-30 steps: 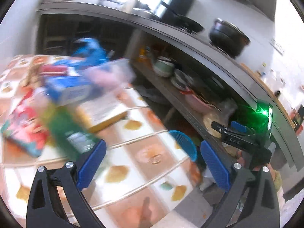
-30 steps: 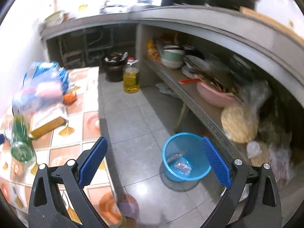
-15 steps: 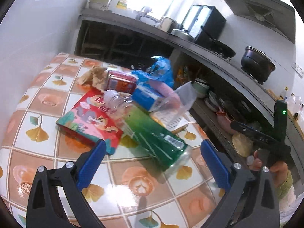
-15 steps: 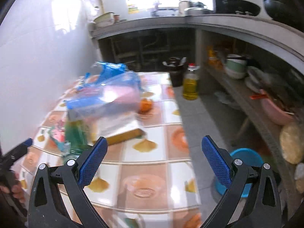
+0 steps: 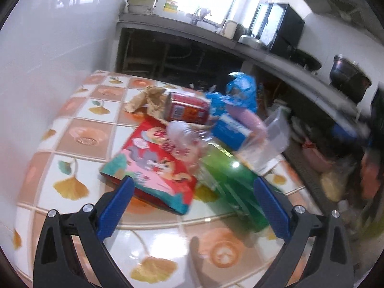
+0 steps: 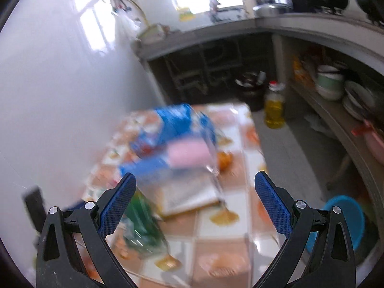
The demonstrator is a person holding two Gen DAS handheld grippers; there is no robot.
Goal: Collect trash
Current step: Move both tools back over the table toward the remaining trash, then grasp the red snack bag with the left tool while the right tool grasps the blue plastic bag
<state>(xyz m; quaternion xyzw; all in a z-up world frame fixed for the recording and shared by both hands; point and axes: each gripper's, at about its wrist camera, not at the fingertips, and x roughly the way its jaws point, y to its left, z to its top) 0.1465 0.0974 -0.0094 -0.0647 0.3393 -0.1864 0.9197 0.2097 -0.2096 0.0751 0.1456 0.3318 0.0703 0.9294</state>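
Note:
A heap of trash lies on the tiled table: a red cartoon snack bag, a green plastic bottle on its side, a red can, crumpled brown paper, a blue carton and blue wrappers. My left gripper hangs open just short of the snack bag and bottle, holding nothing. The right wrist view is blurred; the green bottle, blue packaging and a pink item show beyond my open, empty right gripper.
A blue basket stands on the floor right of the table. A yellow oil bottle is on the floor by the concrete counter shelves with bowls and plates. A white wall borders the table's left side.
Both views have swung from the floor and shelves toward the table. My left gripper has come closer to the snack bag and bottle; my right gripper now faces the pile.

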